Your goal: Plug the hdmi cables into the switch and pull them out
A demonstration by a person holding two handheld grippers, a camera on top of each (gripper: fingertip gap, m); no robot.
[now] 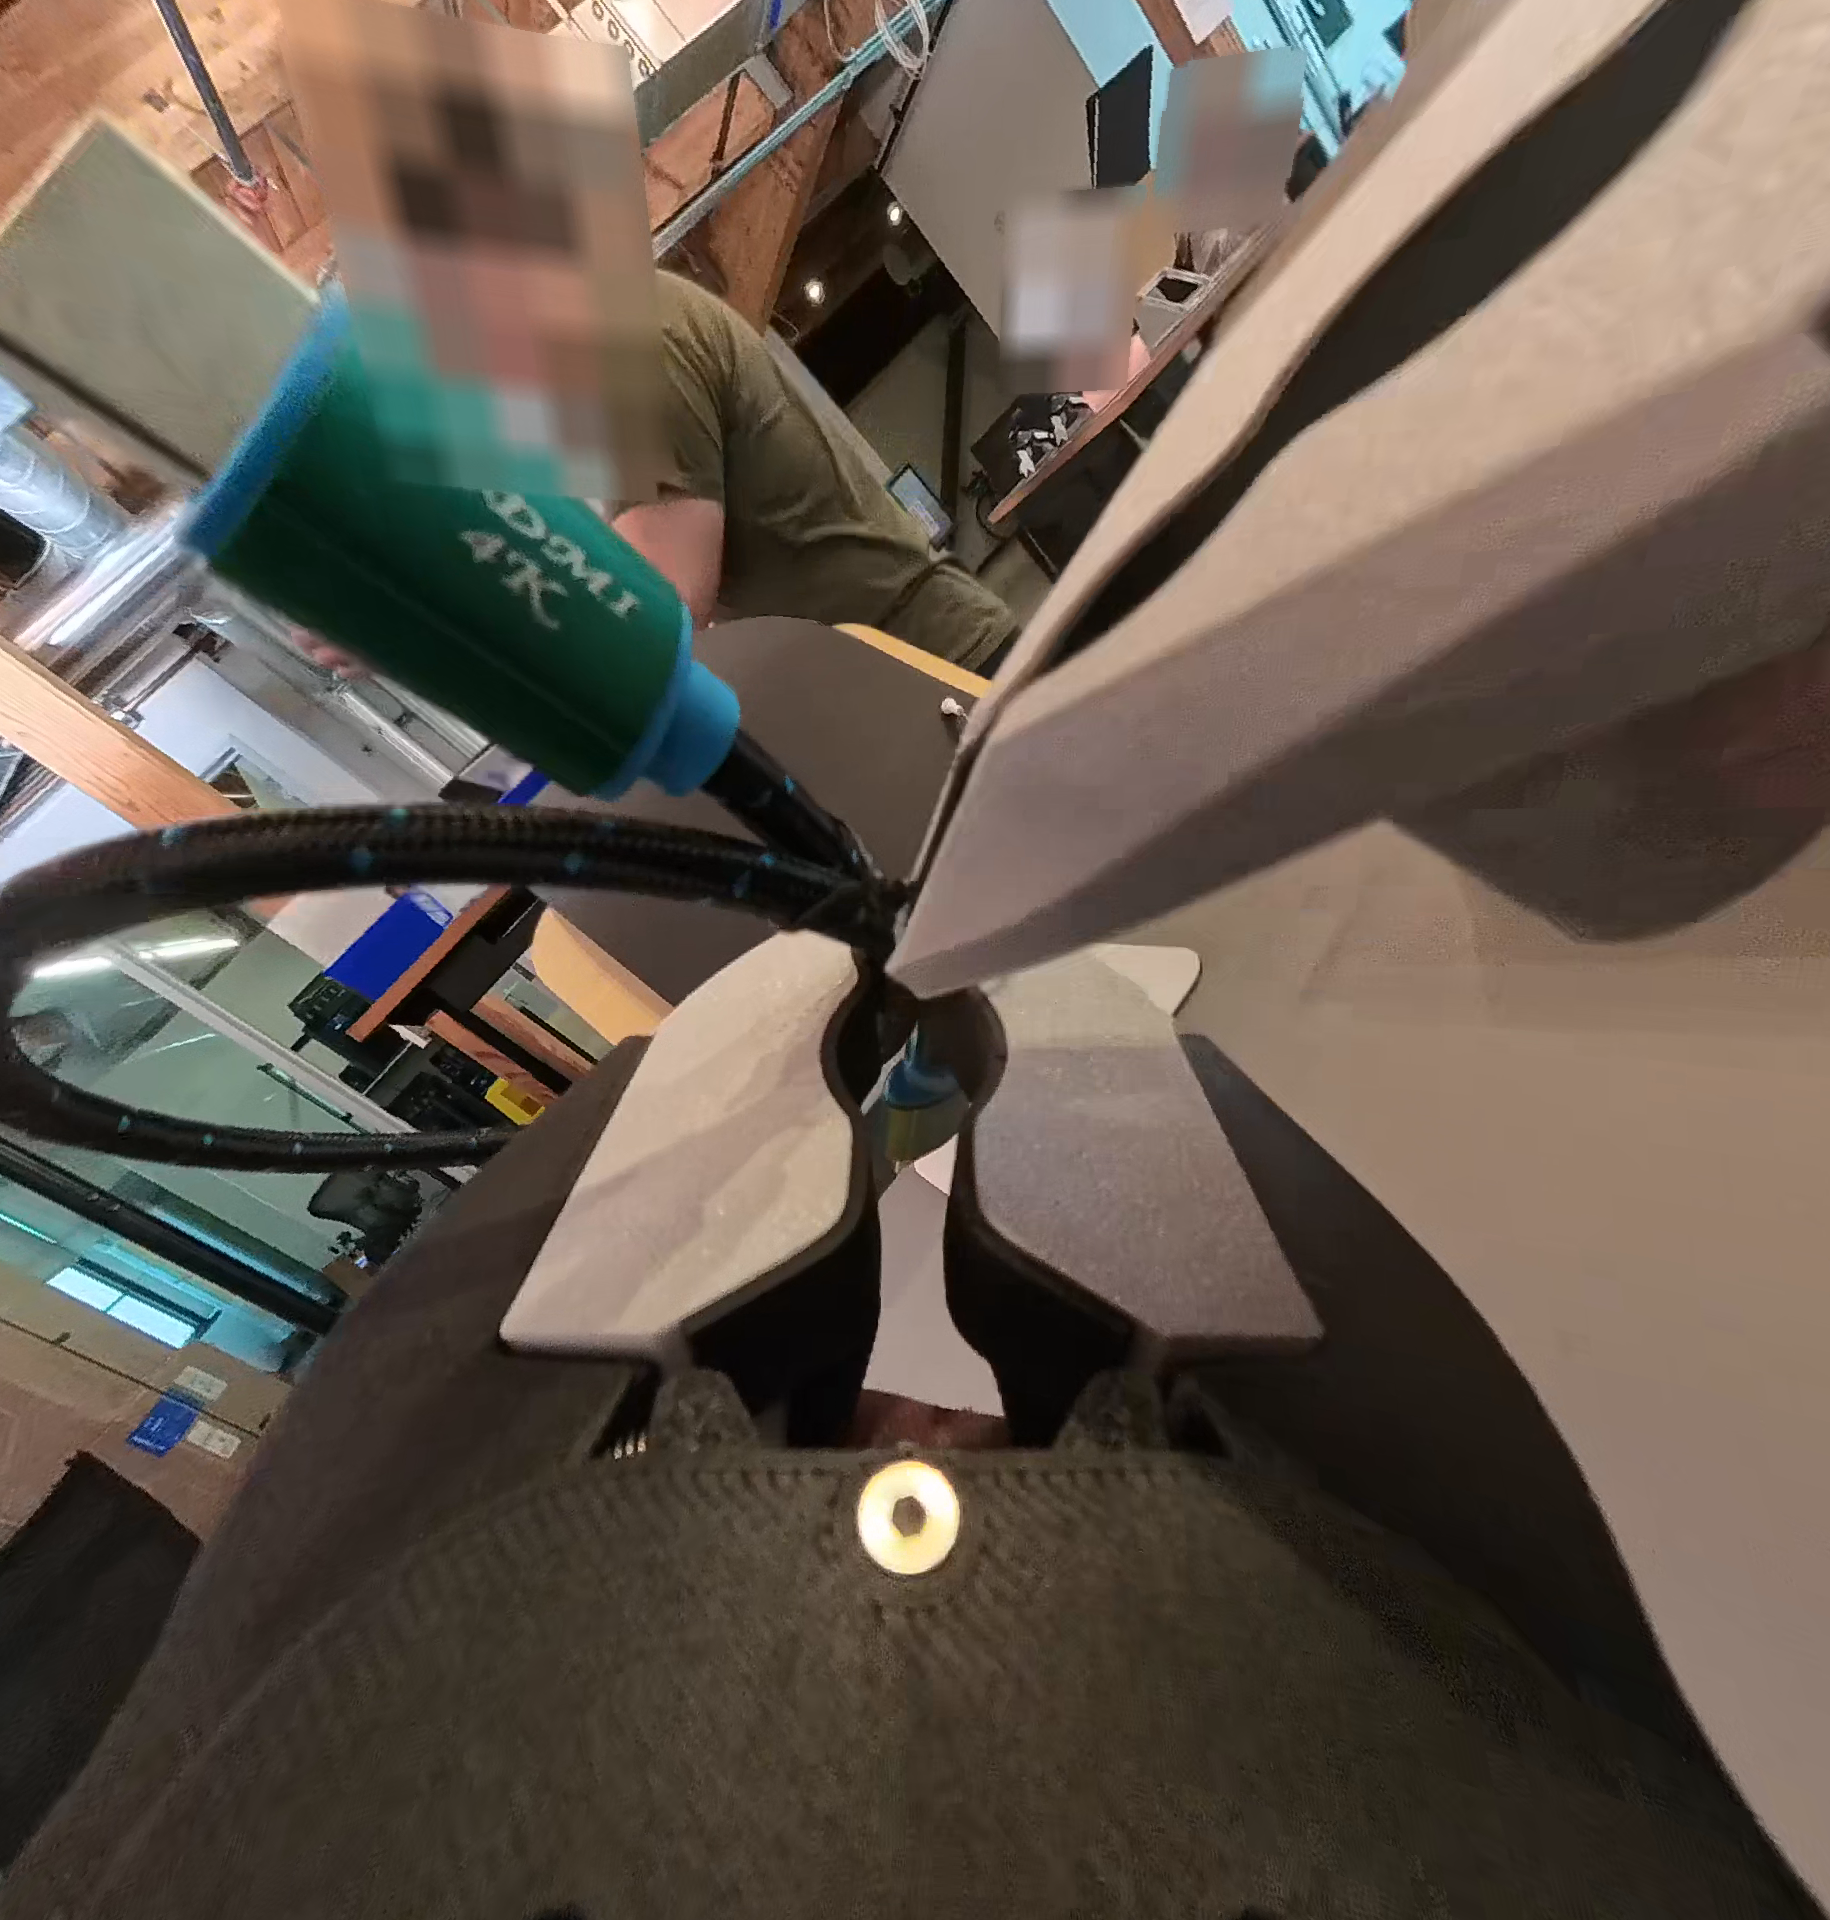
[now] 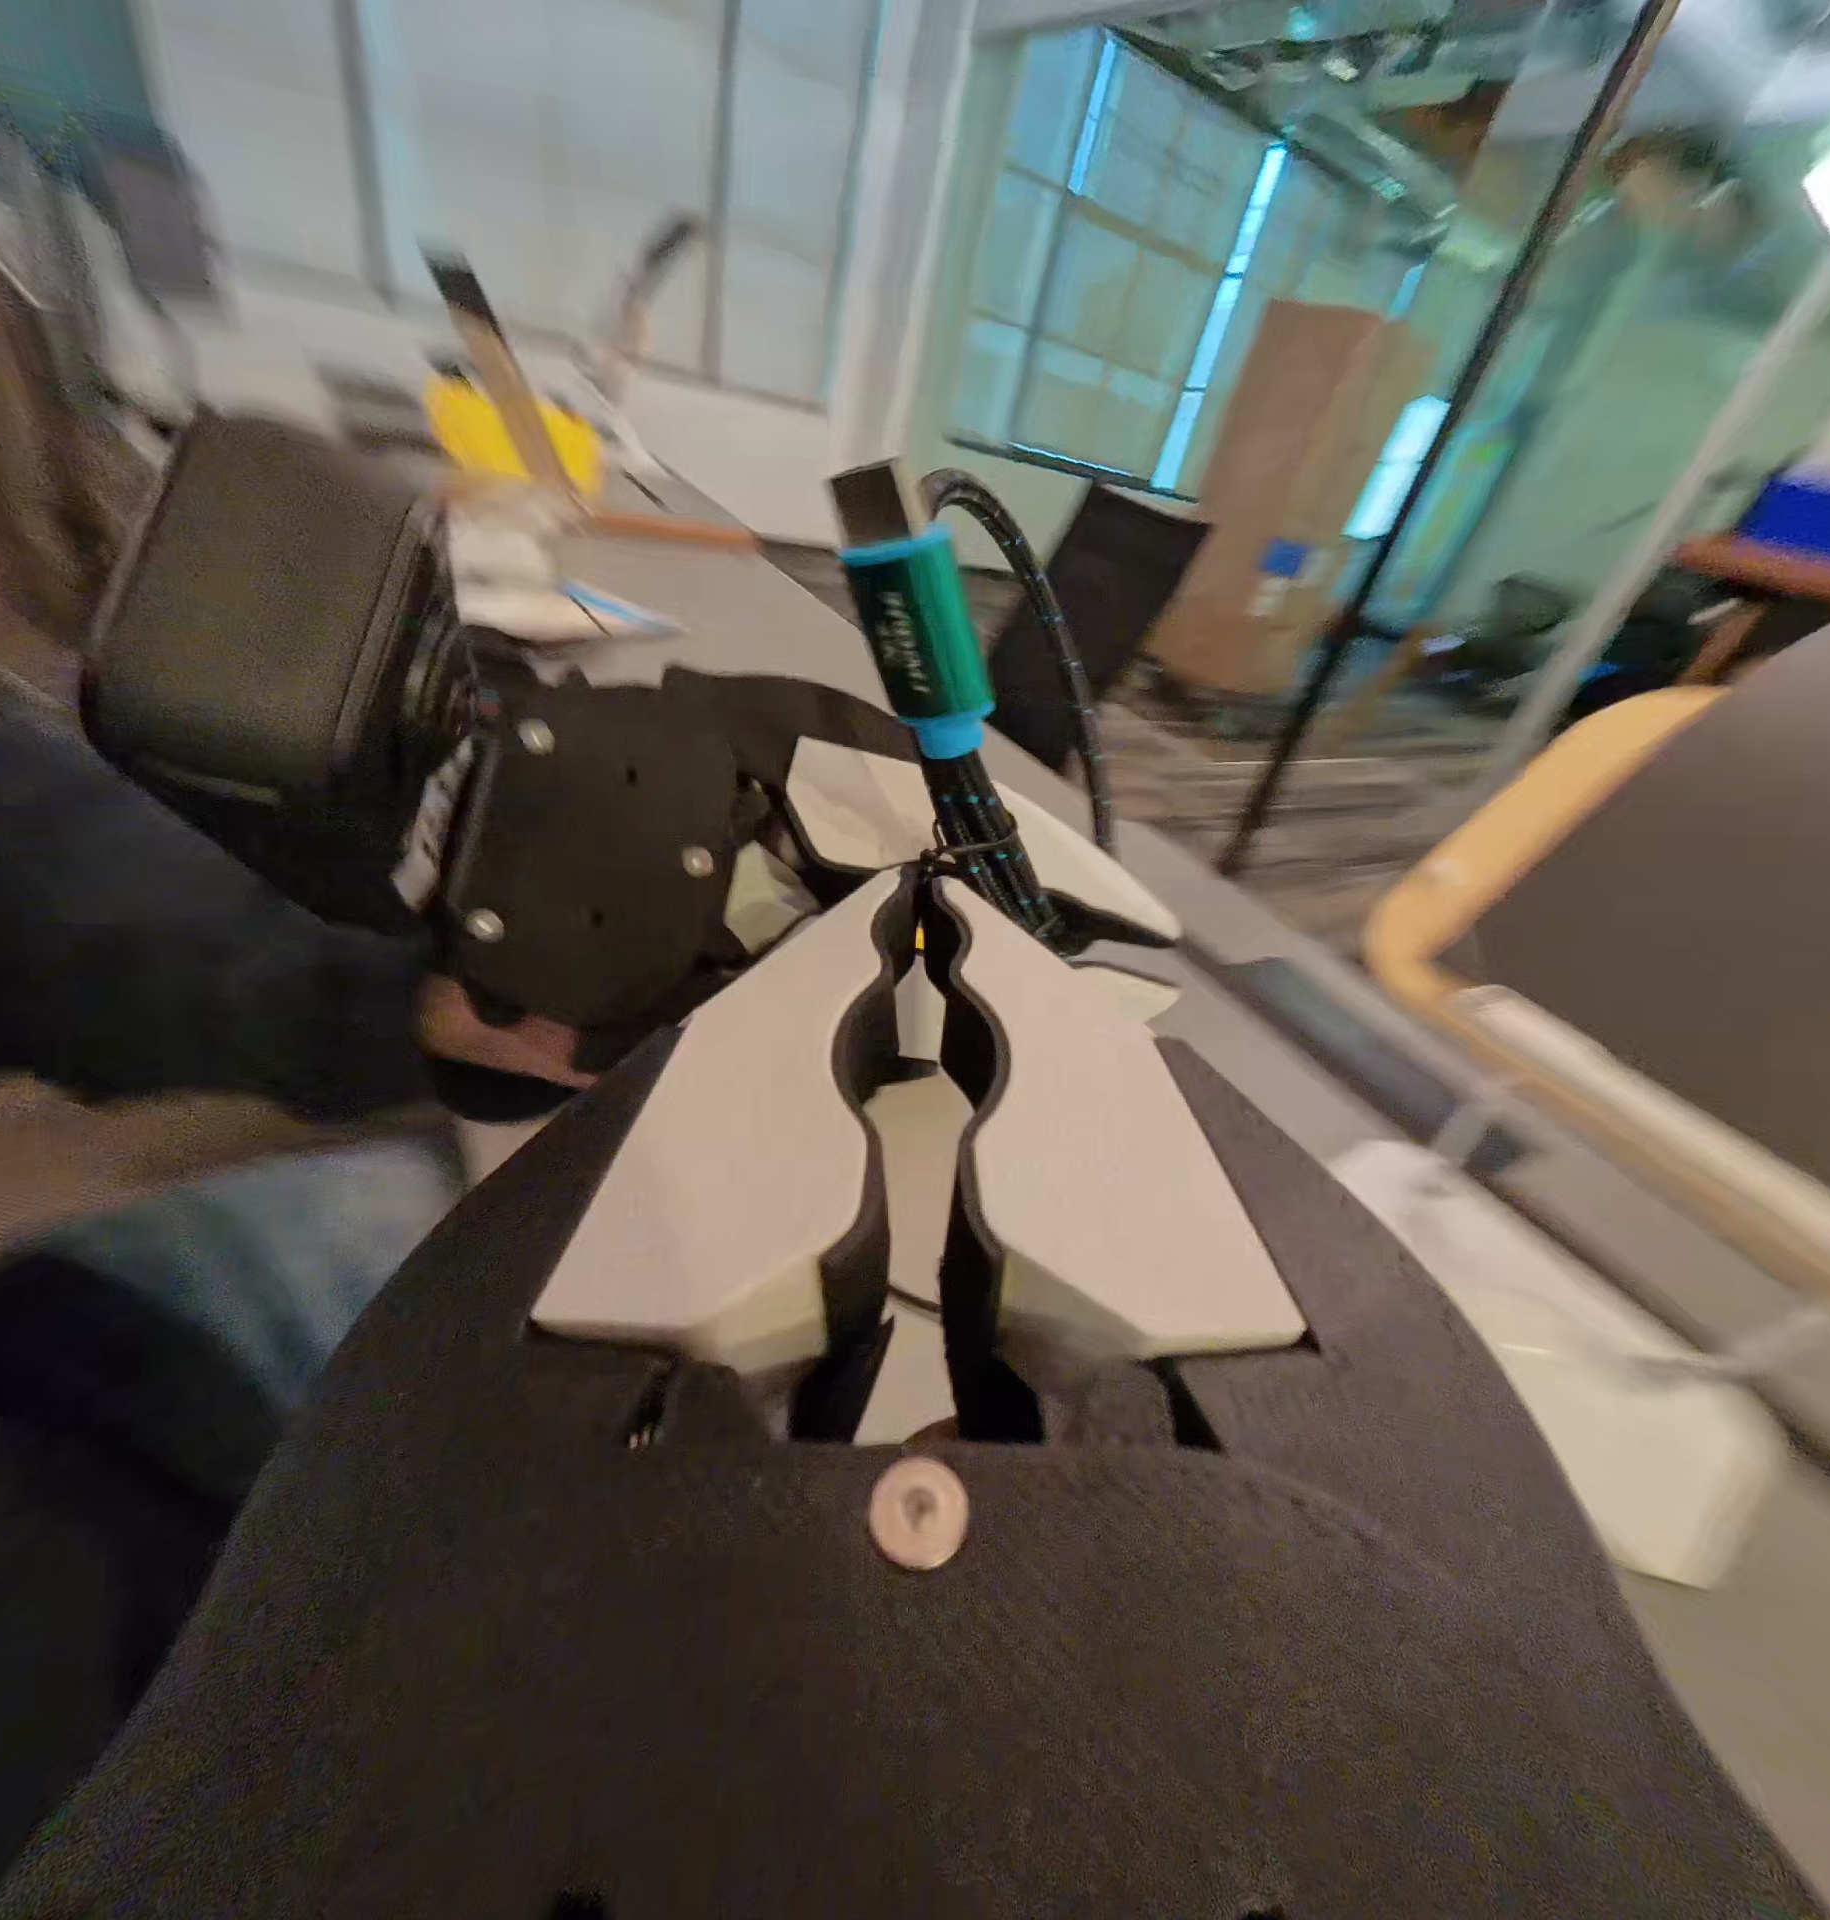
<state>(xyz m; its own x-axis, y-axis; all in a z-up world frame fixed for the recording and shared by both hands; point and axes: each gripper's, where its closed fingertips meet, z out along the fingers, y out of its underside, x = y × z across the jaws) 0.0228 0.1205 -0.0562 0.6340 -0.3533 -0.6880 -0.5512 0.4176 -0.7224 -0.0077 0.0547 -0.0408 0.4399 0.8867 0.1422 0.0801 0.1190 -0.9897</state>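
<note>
A coiled black braided HDMI cable [image 1: 391, 842] is bound by a thin black tie [image 1: 875, 899]. Its green plug with blue collars [image 1: 454, 582] sticks up at the left. My left gripper [image 1: 911, 997] is shut on the cable bundle, and a second blue collar [image 1: 921, 1091] shows between its fingers. In the right wrist view the left gripper [image 2: 1077, 935] grips the bundle below the upright plug [image 2: 916, 634]. My right gripper [image 2: 919, 883] is shut, its tips pinched on the tie's [image 2: 932, 860] twisted tail. It also shows in the left wrist view, where its finger [image 1: 1306, 623] comes in from the upper right. No switch is in view.
A person in an olive shirt [image 1: 807, 488] stands behind. A sleeved hand [image 2: 495, 1029] holds the left gripper's body. A grey table top [image 2: 1295, 997] lies below, with a wood-edged dark panel [image 2: 1493, 821] and a white box [image 2: 1576, 1403] at the right.
</note>
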